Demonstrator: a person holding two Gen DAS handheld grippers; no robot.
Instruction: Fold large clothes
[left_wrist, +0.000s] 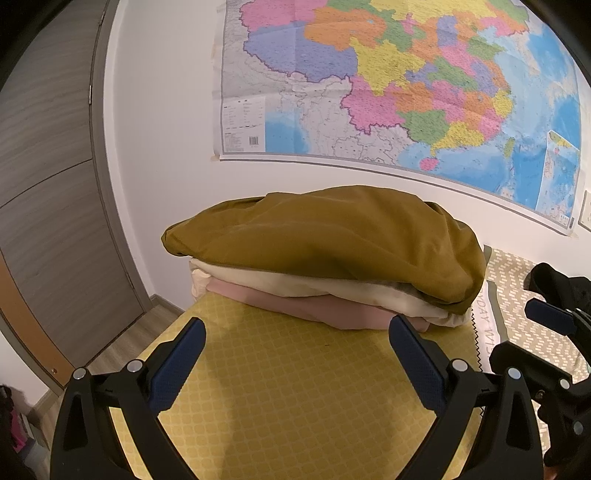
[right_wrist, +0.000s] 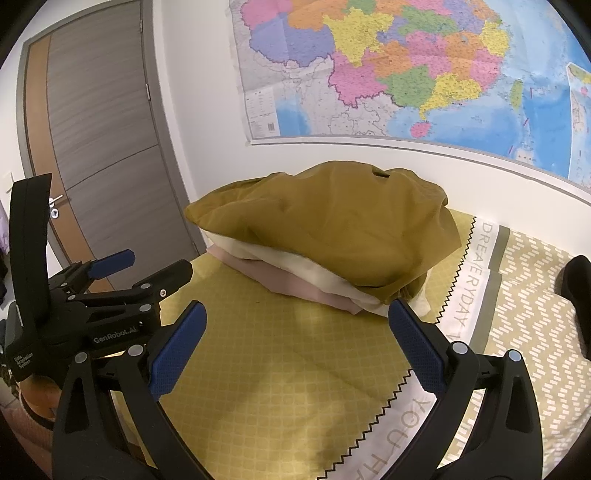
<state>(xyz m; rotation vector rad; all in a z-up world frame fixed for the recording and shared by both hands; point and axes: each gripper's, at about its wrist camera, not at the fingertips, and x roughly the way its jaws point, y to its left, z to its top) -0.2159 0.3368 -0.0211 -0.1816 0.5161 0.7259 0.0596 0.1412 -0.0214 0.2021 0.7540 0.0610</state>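
Three folded garments, mustard (left_wrist: 332, 240) over cream (left_wrist: 303, 286) over pink (left_wrist: 314, 308), stack at twelve o'clock on a yellow lattice-print bedspread (left_wrist: 295, 387); left gripper (left_wrist: 297, 338) and right gripper (right_wrist: 297, 321) hover, jaws spread, empty.

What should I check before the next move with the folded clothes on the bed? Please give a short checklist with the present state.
1. Left gripper jaws open and holding nothing: ok.
2. Right gripper jaws open and holding nothing: ok.
3. Both grippers apart from the pile, over the yellow bedspread: ok.
4. Mustard garment lies on top of the cream garment and the pink garment: ok.
5. Mustard garment folded flat and neat: not ok, it bulges and overhangs the layers below.
6. Far edge of the pile, toward the wall: cannot tell, it is hidden.
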